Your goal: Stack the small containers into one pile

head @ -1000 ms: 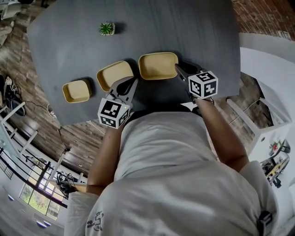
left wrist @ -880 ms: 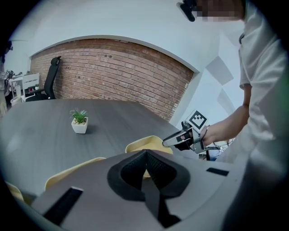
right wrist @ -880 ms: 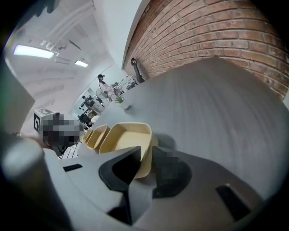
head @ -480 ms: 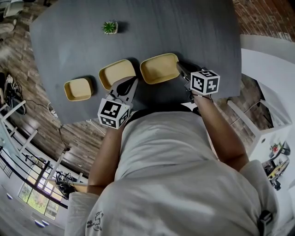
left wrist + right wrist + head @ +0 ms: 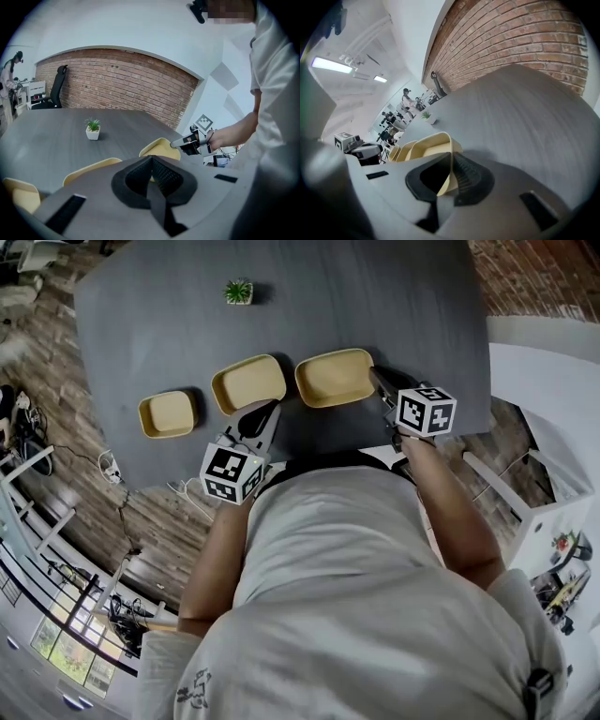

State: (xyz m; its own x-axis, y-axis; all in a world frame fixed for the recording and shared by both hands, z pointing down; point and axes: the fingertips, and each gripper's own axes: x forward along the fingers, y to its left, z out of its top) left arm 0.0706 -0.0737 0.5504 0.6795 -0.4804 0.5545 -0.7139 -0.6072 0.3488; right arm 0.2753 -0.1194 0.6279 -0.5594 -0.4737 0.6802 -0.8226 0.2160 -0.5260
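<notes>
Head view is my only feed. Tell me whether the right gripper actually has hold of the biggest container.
Observer: It does. In the right gripper view, the right gripper has just been closing, and a side wall of the biggest container stands clamped between its jaws.
Operator: Report the left gripper's jaws.
Observer: In the left gripper view, the left gripper has its jaws together with nothing between them.
</notes>
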